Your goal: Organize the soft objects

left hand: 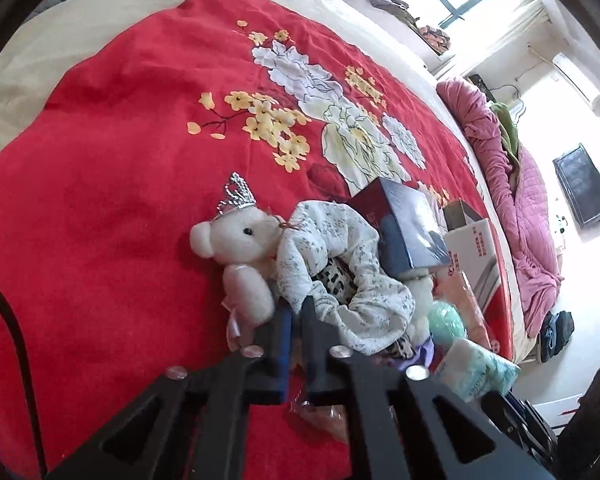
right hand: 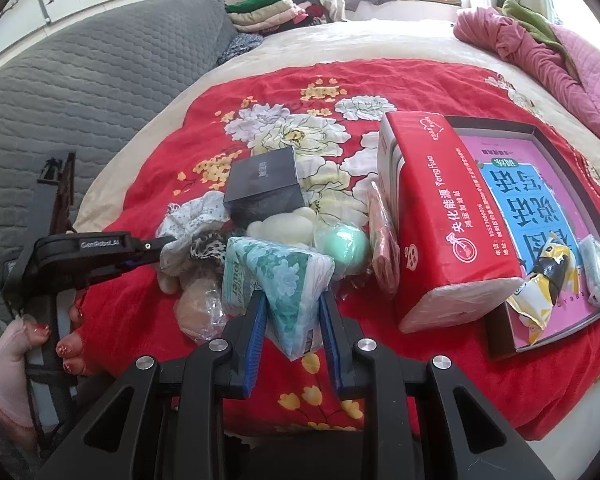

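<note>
On the red blanket (right hand: 148, 216), the right gripper (right hand: 293, 300) grasps a tissue pack (right hand: 276, 276) between its blue pads, at the front of a pile of soft things. The left gripper (left hand: 297, 312) has its jaws nearly together, clenched on the edge of a flowered cloth (left hand: 332, 240) lying beside a white teddy bear (left hand: 240, 248). A green ball (right hand: 342, 246) sits just beside the tissue pack, next to a red box (right hand: 440, 208).

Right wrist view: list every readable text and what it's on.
"GenRobot.AI" on the body of the left tool.
"YangYuan" and "央化能源" on the red box, printed sideways; the smaller lines and number there are too small to read.
"lower" on the tissue pack that the right tool grips; the first letters are unclear.
Large Chinese characters on the blue and pink book: upside down, not read with confidence.
Label on the dark box: blurred.
</note>
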Motion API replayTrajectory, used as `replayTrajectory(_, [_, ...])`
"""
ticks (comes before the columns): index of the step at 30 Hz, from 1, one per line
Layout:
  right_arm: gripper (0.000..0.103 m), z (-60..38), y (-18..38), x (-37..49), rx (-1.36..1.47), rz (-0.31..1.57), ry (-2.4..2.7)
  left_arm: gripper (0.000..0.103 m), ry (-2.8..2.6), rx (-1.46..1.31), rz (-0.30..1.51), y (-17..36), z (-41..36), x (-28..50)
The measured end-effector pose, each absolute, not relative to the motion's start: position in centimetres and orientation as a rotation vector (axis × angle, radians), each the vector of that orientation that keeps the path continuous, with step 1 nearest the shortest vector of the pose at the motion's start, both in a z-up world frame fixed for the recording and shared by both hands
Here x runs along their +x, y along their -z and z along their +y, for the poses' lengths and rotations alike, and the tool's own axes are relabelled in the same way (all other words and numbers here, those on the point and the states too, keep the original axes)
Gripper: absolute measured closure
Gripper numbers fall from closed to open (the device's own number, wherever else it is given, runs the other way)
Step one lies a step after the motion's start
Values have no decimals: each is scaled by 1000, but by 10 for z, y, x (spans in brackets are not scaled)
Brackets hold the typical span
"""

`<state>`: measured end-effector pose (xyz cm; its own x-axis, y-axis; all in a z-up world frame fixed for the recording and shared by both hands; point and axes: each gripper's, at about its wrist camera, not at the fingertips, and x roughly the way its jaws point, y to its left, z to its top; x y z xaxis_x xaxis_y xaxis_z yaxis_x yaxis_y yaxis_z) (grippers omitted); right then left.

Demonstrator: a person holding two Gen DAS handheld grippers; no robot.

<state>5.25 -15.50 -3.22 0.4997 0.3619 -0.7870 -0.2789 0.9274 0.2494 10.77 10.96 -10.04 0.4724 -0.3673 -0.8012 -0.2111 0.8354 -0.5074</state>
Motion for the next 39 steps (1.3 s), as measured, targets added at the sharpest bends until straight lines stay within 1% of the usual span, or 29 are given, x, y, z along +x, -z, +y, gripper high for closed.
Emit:
replayTrajectory(5, [76,-158,27,52,92,951,-386,101,92,-549,1048,90,103,107])
replayTrajectory(10, [76,-164,13,49,101,895,-378,101,86,-445,992,59,91,100])
replayTrajectory(20, [76,-185,-15,46,120,814,-344,101,124,-363,924,2,63,93])
replayTrajectory(25, [76,-202,-27,43,139,780,-313,101,155,-308,894,-22,37,90])
replayTrajectory(39, [76,-283,-53,34,255,686,-172,101,255,-163,868,-66,-54,92])
